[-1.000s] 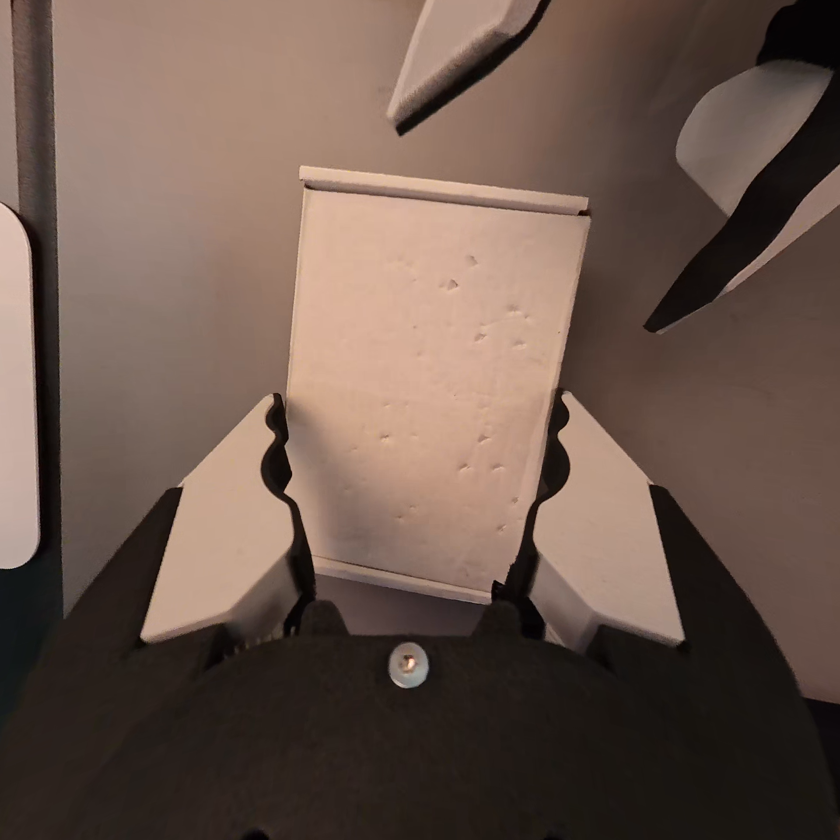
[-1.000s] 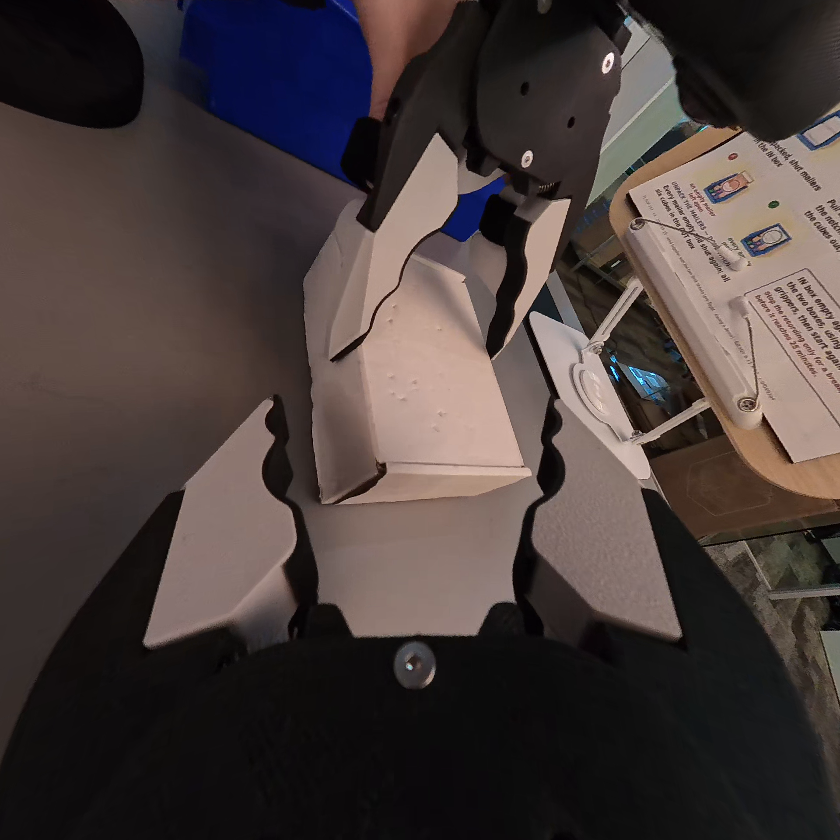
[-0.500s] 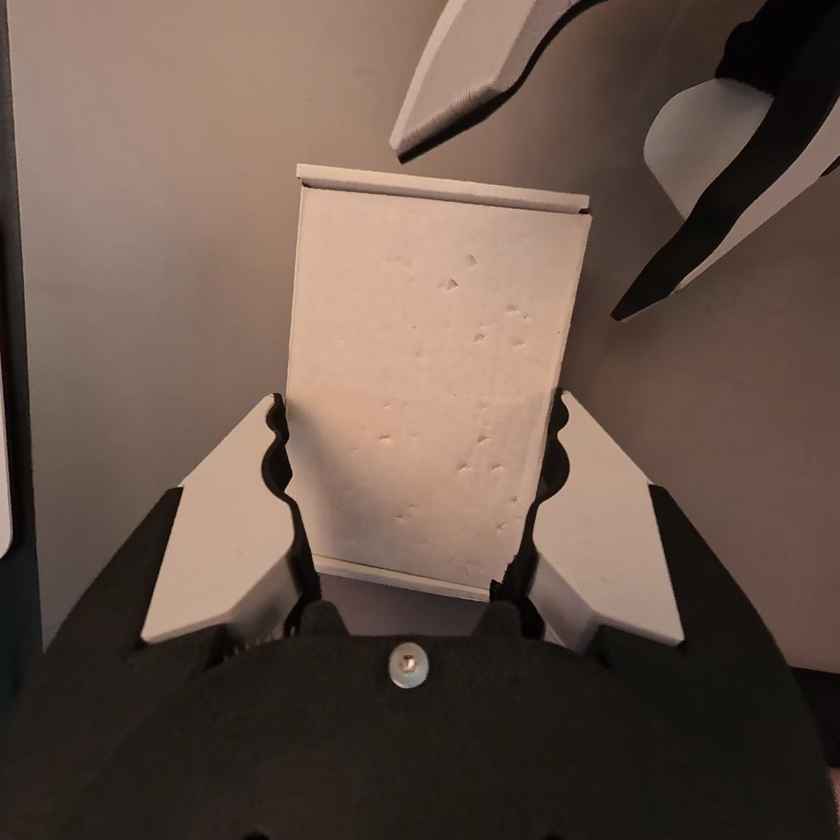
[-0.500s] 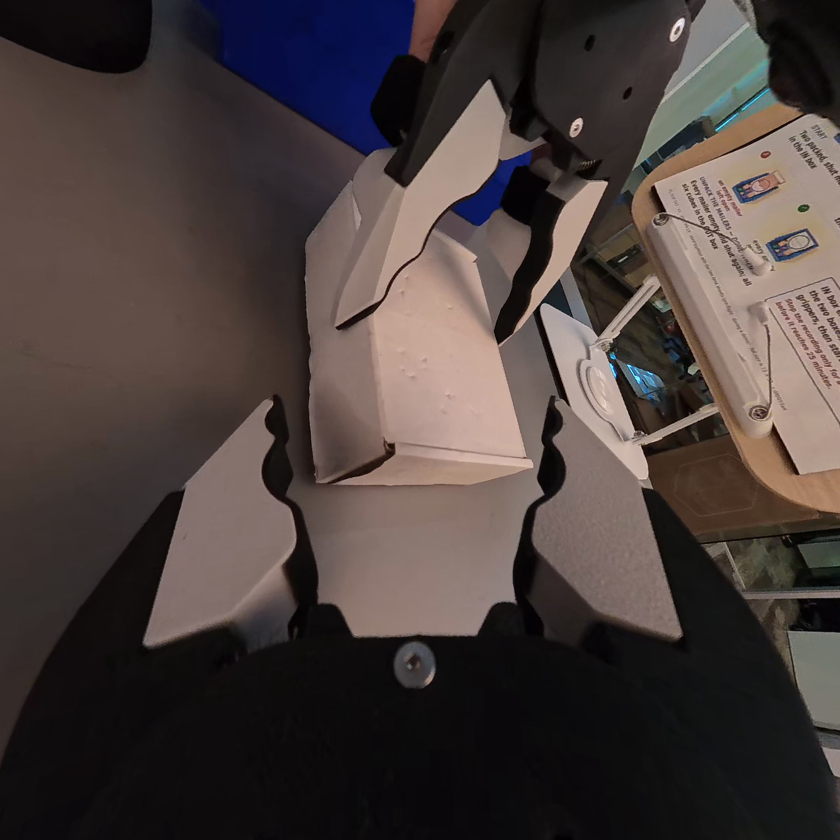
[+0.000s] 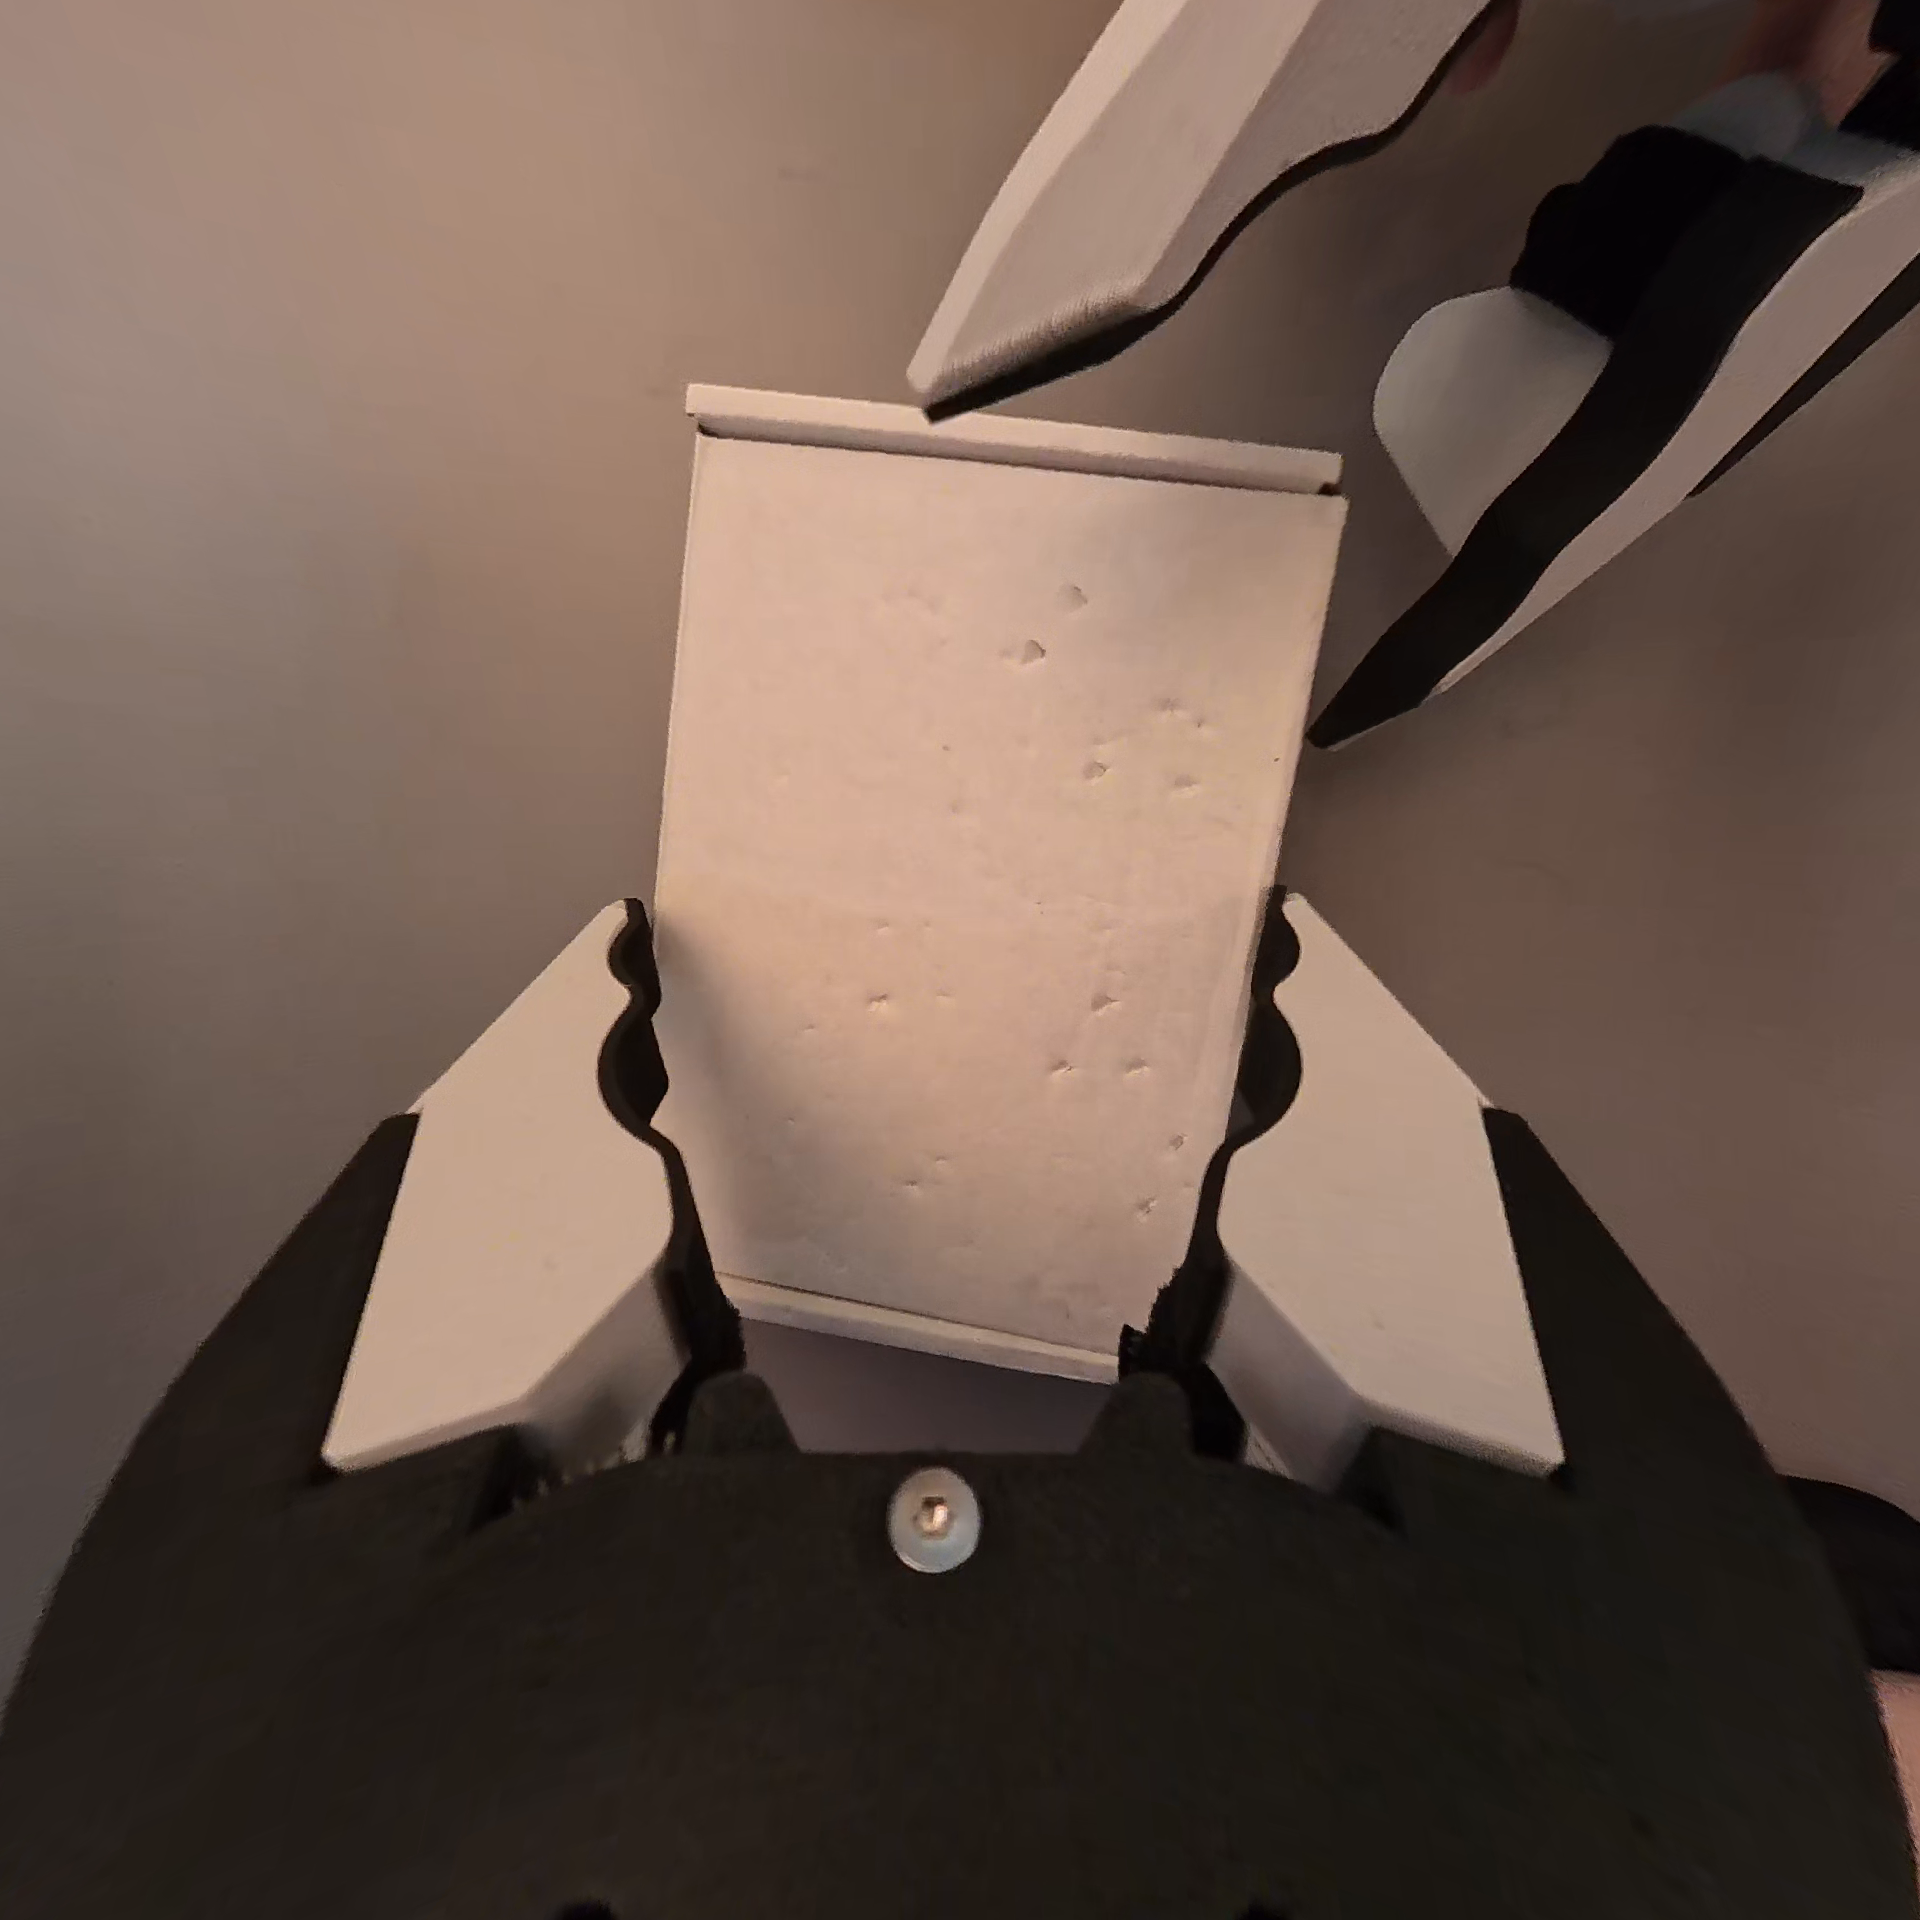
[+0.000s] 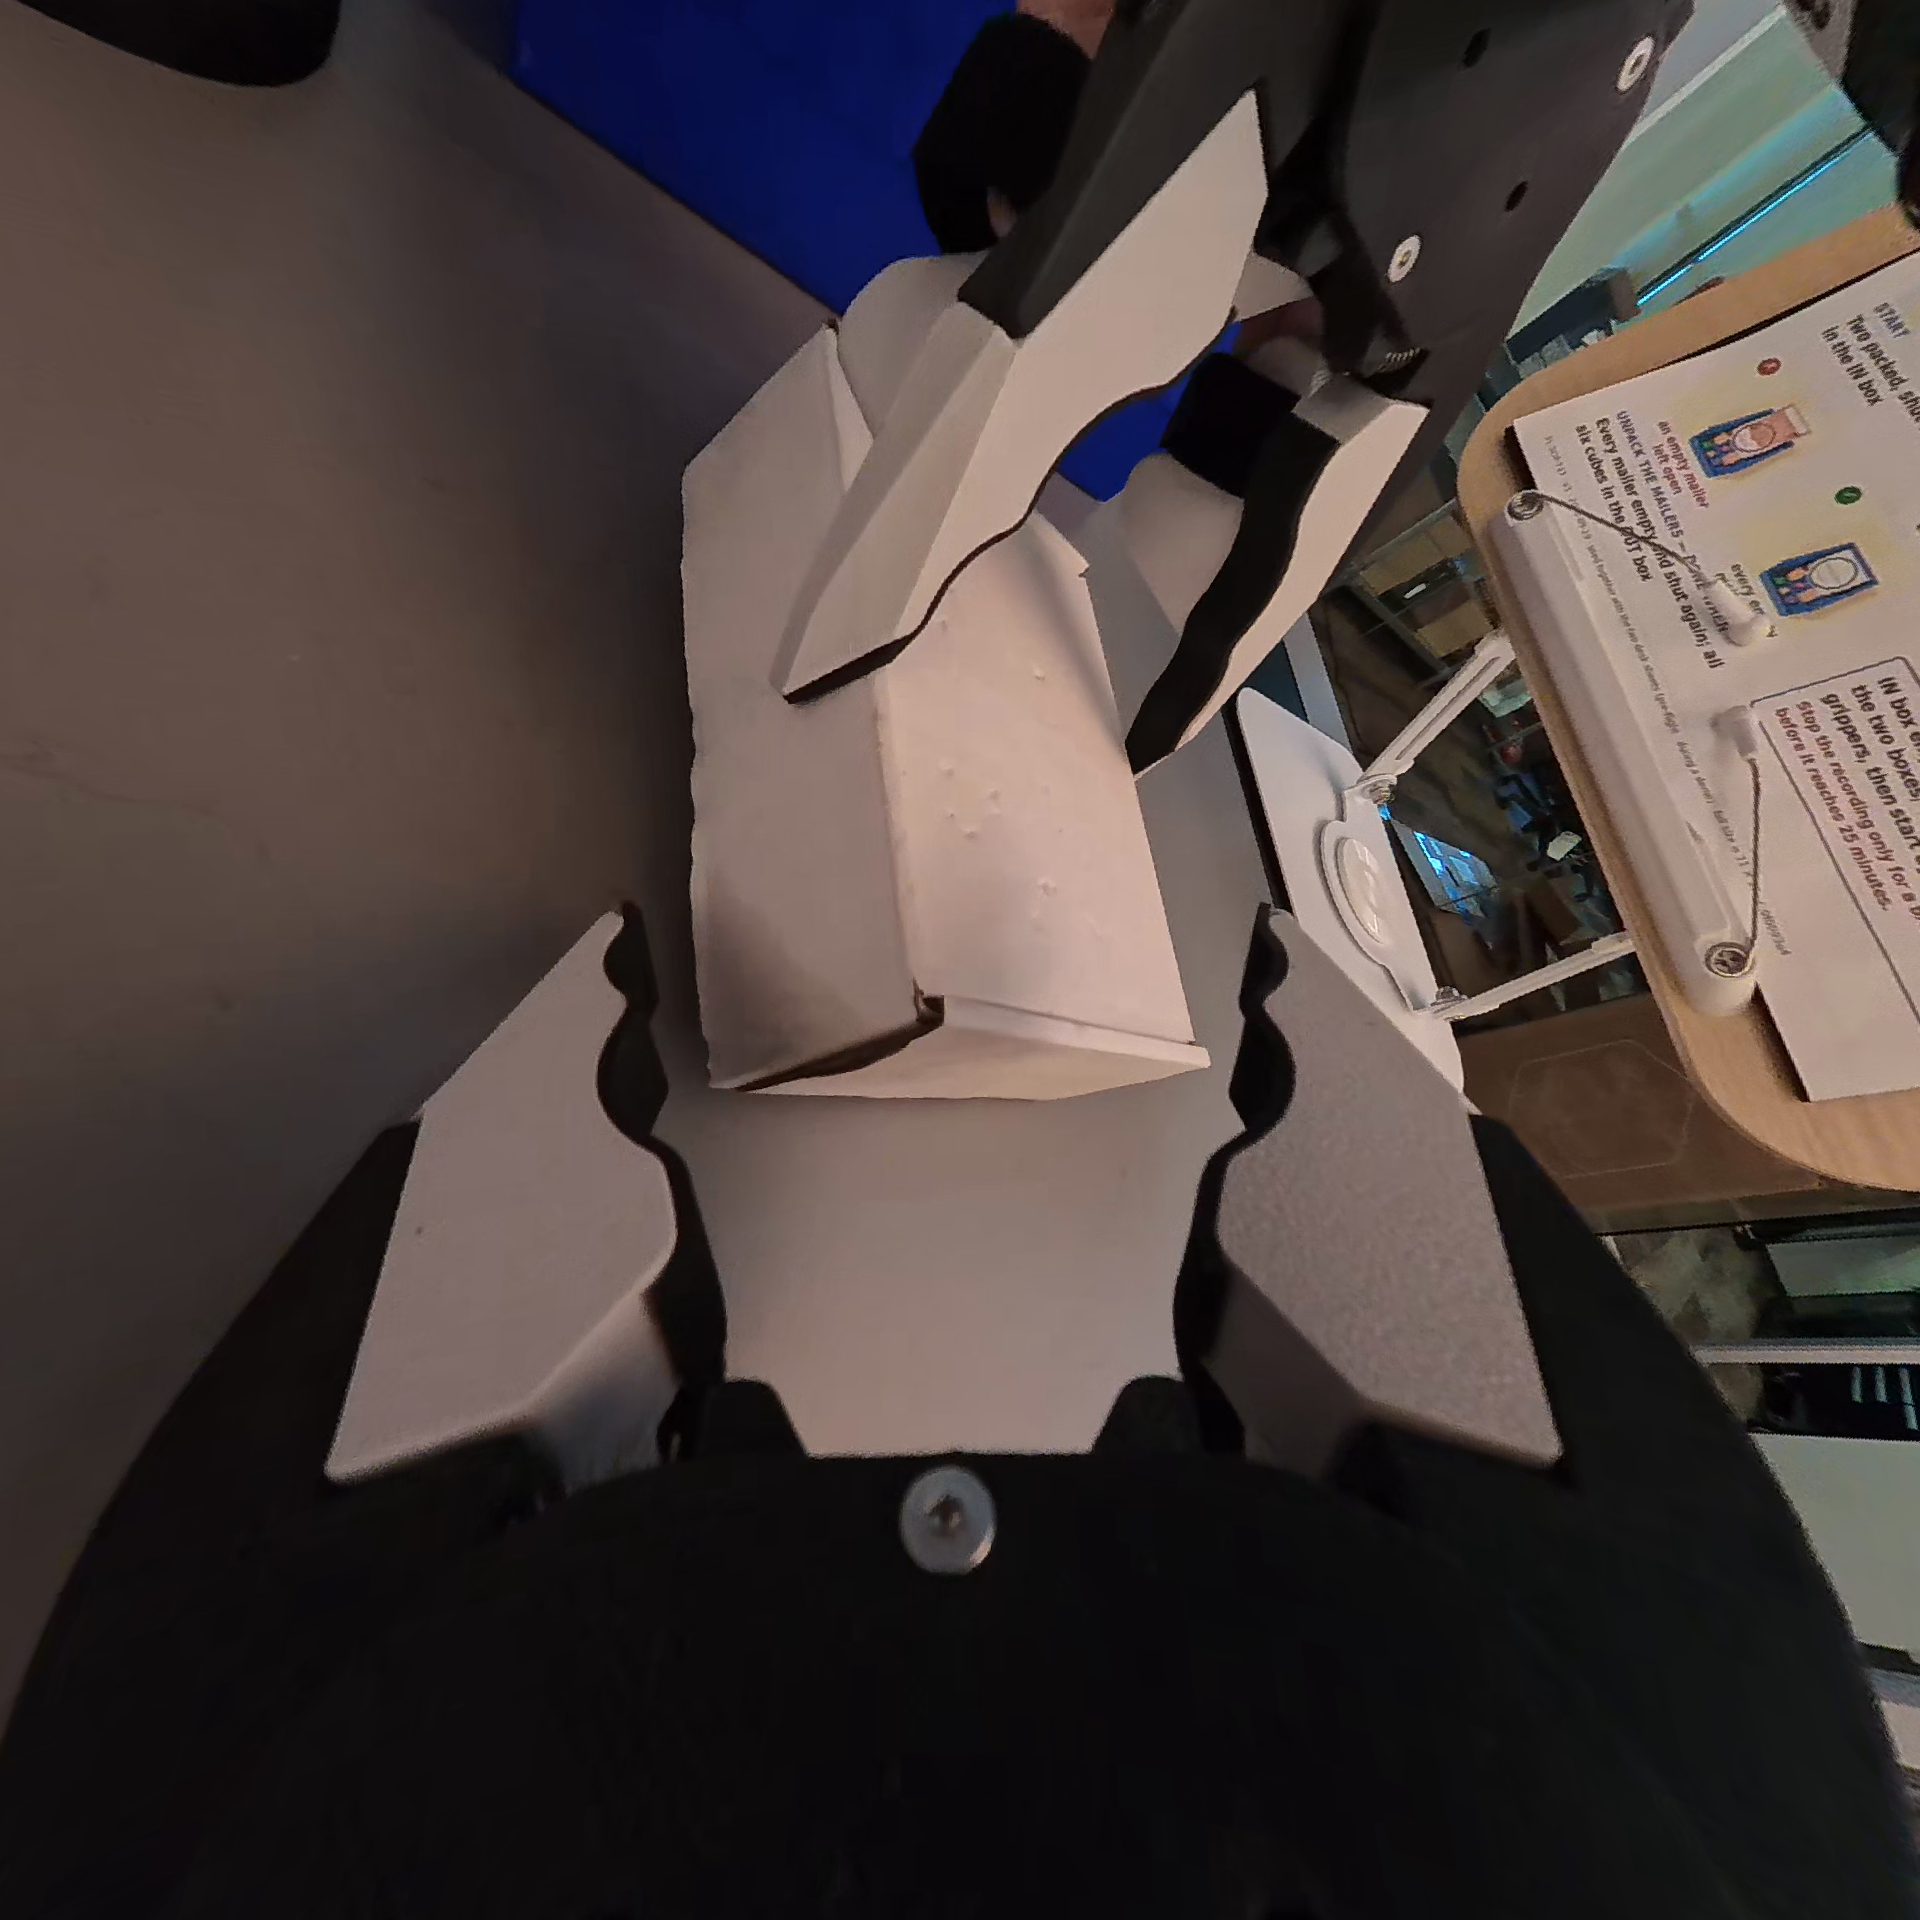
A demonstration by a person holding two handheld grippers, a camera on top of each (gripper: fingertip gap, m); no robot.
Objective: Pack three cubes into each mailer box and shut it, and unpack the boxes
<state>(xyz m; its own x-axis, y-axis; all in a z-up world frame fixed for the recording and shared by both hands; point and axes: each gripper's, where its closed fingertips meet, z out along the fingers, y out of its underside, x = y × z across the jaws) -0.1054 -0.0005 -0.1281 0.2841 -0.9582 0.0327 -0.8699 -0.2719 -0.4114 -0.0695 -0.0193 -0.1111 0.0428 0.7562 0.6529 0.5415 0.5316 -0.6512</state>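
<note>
A shut white mailer box (image 5: 987, 675), its lid dented, lies on the grey table (image 5: 312, 520). My left gripper (image 5: 951, 914) grips it across its width, one finger on each long side. In the right wrist view the left gripper (image 6: 971, 717) comes down on the box (image 6: 1018, 862) from above. My right gripper (image 6: 943, 914) is open and empty at the box's near end. In the left wrist view the right gripper (image 5: 1132, 566) has one fingertip over the far edge and the other beside the right side. No cubes are in view.
A blue bin (image 6: 779, 135) stands behind the box. A white stand base (image 6: 1309, 831) lies at the table's right edge. A round wooden table (image 6: 1558, 1091) with printed sheets is beyond it. A dark object (image 6: 208, 31) sits at the far left corner. Tip to tip, the grippers are about 6 cm apart.
The right gripper has moved closer to the box's end. The left gripper has shifted with the box between its fingers; the white object at the left edge has left its view.
</note>
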